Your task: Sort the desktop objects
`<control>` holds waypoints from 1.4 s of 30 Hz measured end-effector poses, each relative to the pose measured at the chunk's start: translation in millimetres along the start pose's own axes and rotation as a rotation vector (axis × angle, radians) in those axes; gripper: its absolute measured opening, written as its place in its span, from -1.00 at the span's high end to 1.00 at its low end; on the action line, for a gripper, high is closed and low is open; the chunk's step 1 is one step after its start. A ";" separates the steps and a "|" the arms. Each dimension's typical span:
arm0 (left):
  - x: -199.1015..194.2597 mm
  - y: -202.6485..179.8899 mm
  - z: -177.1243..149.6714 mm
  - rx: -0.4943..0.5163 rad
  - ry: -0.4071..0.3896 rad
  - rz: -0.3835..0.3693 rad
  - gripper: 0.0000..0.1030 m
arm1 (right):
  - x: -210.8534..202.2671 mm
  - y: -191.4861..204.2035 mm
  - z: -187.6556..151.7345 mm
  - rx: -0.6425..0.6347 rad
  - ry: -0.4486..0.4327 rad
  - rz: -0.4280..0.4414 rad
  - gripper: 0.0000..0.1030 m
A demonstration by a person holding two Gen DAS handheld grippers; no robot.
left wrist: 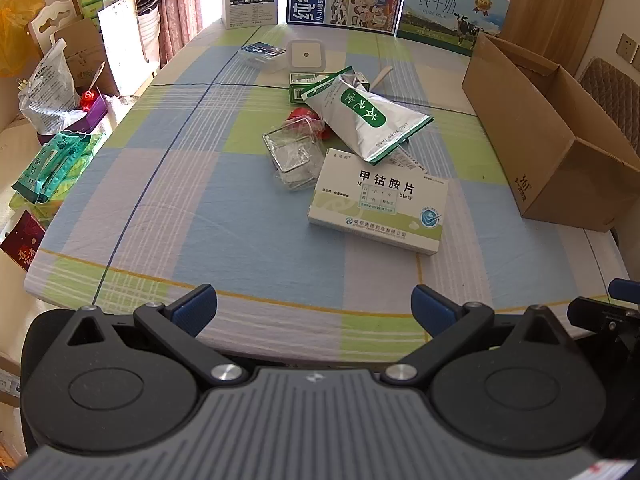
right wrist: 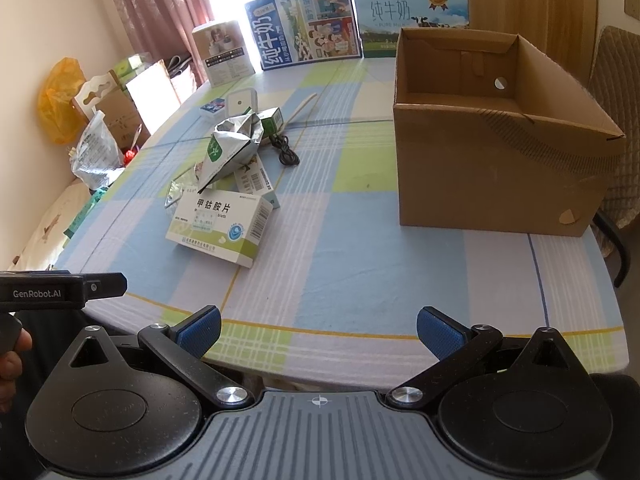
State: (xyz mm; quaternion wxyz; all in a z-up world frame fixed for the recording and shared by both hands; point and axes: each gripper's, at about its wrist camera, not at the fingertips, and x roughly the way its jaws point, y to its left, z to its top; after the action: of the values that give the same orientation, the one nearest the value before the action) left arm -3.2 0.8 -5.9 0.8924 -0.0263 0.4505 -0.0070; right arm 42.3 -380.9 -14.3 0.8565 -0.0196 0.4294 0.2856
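Left wrist view: left hand-held gripper [left wrist: 314,306] spread wide, nothing between its blue pads, low in the frame at the near edge of the surface [left wrist: 168,184]. Right hand-held gripper [right wrist: 319,330] likewise spread and empty.

Objects to sort lie in a heap at frame centre. Open cardboard box [right wrist: 496,168] stands right of them, looking empty and likely the bin.

Risks, as judged:
- medicine carton [left wrist: 380,208] — flat, smooth card lying on its broad face; fingers may skid over it unless they take it by the edges.
- foil pouch [left wrist: 366,118] — crinkled, slack, resting across other items; lifting it could drag the small green box [left wrist: 304,86] behind it.
- clear plastic tray [left wrist: 290,156] — thin, glossy, hard to see; may buckle under a pinch.
- black cable [right wrist: 285,151] — loose coil, may snag.

Checked tablecloth looks soft and may bunch.
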 end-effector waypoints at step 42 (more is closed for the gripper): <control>4.9 6.1 4.3 0.013 0.020 -0.032 -0.97 | 12.8 -3.2 -8.8 -0.028 0.073 0.013 -0.97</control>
State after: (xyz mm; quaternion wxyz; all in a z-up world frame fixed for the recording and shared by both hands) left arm 3.1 6.9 -7.6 0.8877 -0.0275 0.4589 -0.0245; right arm 43.6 -380.0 -30.1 0.8382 -0.0394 0.4563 0.2962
